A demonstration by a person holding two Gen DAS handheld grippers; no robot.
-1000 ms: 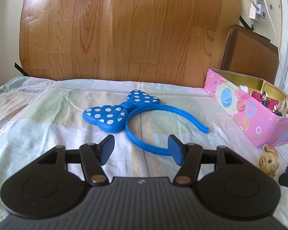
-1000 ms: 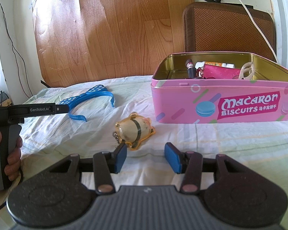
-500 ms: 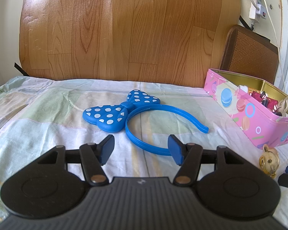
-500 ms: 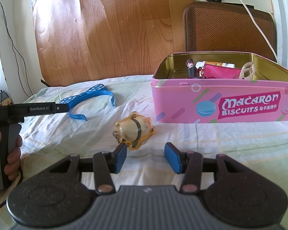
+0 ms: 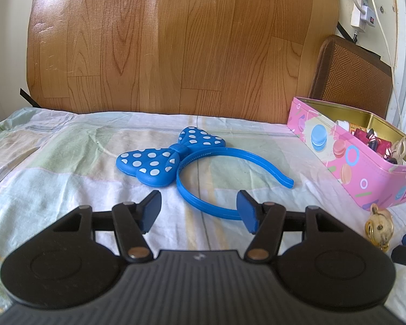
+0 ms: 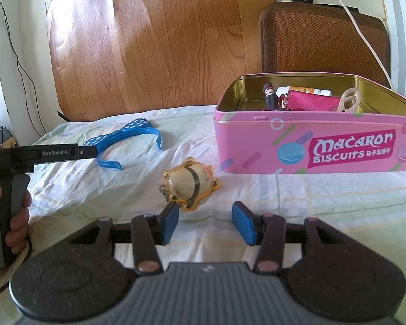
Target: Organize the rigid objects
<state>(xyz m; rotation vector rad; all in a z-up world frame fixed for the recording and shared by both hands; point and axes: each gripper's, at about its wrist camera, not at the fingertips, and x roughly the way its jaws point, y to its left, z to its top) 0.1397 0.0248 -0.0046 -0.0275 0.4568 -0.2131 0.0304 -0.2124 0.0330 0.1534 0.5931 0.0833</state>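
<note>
A blue headband with a white-dotted bow (image 5: pixel 173 162) lies on the cloth just ahead of my open, empty left gripper (image 5: pixel 199 210); it also shows in the right wrist view (image 6: pixel 127 138). A yellow pig keychain (image 6: pixel 190 182) lies just ahead of my open, empty right gripper (image 6: pixel 205 222), slightly left of its middle; it also shows at the right of the left wrist view (image 5: pixel 379 226). An open pink Macaron Biscuits tin (image 6: pixel 311 146) with several small items inside stands beyond and right of the keychain, also in the left wrist view (image 5: pixel 352 159).
The pale checked cloth (image 5: pixel 54 162) covers the surface. A wood-pattern board (image 5: pixel 176 40) leans behind it and a brown woven cushion (image 6: pixel 322 40) stands behind the tin. A white cable (image 6: pixel 360 27) hangs over the cushion. The hand-held left gripper's body (image 6: pixel 10 178) stands at the left.
</note>
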